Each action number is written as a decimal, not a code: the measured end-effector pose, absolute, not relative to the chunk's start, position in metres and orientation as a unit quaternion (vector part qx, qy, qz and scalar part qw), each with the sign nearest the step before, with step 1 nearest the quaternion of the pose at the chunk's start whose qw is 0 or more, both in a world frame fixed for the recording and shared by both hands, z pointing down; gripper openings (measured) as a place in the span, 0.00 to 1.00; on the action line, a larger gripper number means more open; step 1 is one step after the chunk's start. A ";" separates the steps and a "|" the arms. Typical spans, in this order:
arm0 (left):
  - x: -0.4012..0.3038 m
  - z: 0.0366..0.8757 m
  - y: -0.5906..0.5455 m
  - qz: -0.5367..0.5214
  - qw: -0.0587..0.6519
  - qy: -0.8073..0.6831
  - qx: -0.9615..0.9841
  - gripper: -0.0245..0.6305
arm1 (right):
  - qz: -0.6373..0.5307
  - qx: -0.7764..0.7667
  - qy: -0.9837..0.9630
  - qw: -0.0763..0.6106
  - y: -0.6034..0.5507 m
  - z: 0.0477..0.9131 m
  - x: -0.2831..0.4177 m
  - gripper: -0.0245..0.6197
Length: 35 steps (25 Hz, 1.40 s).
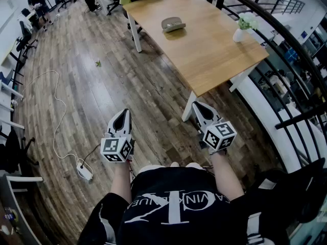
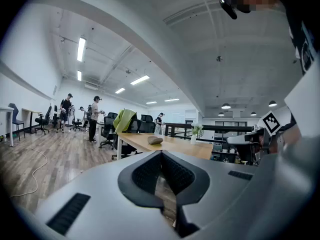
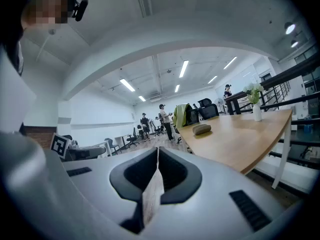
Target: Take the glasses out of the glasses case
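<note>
At eight o'clock on the wood floor, a white power strip [image 1: 84, 171] and its cable show only from my head camera. My left gripper [image 1: 123, 114] is closed on nothing, tips together. At one o'clock the glasses case [image 1: 173, 24] lies closed on the table [image 1: 214, 60], well apart from both grippers. My right gripper [image 1: 198, 107] is likewise closed and empty. A vase [image 1: 238, 33] stands at two o'clock. Only the gripper views show the ceiling lights [image 2: 81, 49].

Glasses case [image 1: 173, 24] on the far table [image 1: 214, 55], vase [image 1: 238, 34] at the table's right edge, railing [image 1: 301, 117] along the right, power strip [image 1: 84, 171] on the floor [image 1: 102, 91], near left.
</note>
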<state>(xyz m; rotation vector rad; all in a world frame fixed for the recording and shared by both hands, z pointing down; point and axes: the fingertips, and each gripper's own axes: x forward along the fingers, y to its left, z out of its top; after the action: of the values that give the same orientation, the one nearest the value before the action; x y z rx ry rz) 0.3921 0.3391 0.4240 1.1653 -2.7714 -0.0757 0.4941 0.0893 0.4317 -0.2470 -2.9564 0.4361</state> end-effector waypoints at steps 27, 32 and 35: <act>0.385 0.412 0.309 -0.016 0.046 -0.916 0.399 0.06 | 0.135 -0.075 -0.987 0.050 0.070 0.429 0.492 0.09; 0.373 0.412 0.298 -0.013 0.050 -0.915 0.401 0.06 | 0.140 -0.057 -0.987 0.055 0.053 0.434 0.479 0.09; 0.360 0.425 0.296 -0.020 0.062 -0.916 0.396 0.06 | 0.141 -0.048 -0.987 0.064 0.046 0.446 0.472 0.09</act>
<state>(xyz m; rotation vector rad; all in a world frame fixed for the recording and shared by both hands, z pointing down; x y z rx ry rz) 0.3602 0.2959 0.4250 1.1969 -2.7690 -0.0610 0.4723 0.0463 0.4456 -0.1463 -2.9794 0.4271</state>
